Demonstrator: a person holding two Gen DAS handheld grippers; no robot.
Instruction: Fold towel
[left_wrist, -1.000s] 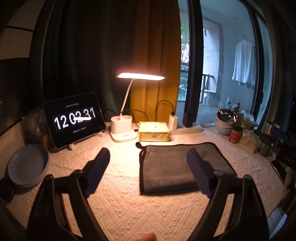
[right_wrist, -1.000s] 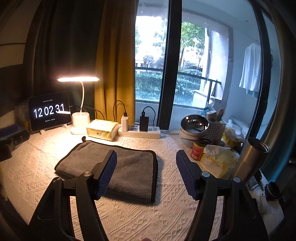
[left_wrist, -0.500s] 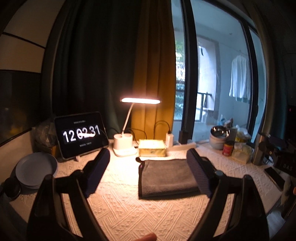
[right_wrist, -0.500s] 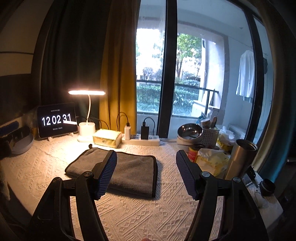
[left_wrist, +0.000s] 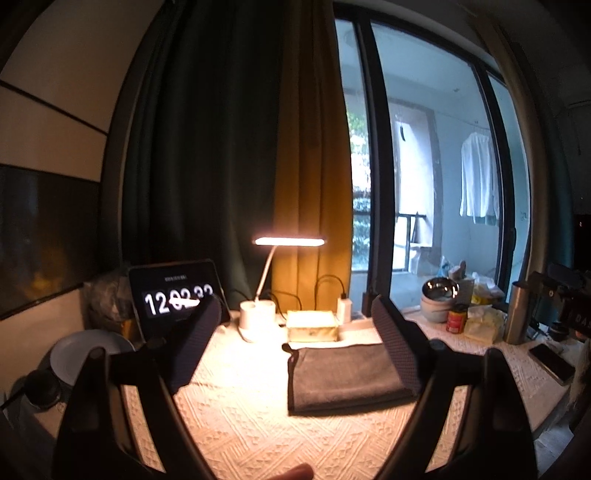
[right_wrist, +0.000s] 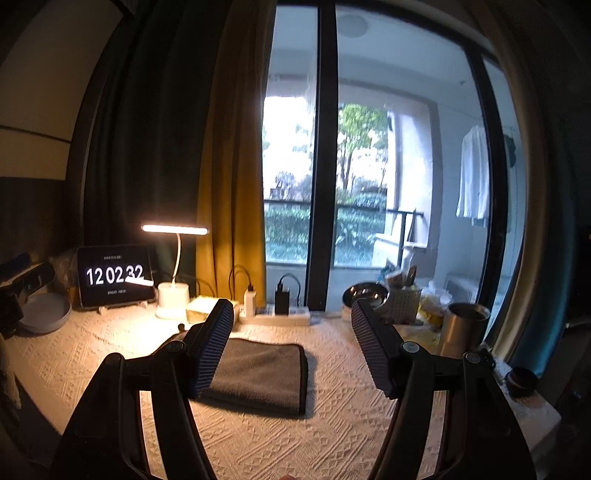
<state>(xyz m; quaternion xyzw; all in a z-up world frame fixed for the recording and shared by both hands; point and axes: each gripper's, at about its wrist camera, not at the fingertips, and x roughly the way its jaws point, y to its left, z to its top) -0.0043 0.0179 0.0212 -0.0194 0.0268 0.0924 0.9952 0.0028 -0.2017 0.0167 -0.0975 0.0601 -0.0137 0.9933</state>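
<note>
Grey towel (left_wrist: 343, 373) lies folded flat on the cream tablecloth (left_wrist: 240, 424), in front of the desk lamp (left_wrist: 258, 317) & yellowish box (left_wrist: 312, 325). Left gripper (left_wrist: 295, 325) is above the cloth w/ jaws spread wide, nothing held, clear of the towel. Right gripper (right_wrist: 291, 325) likewise wide open & empty, off the towel. Tablet clock (right_wrist: 114, 275) reads 12 02 32, far left by the lamp. Steel cup (right_wrist: 463, 328) at right.
</note>
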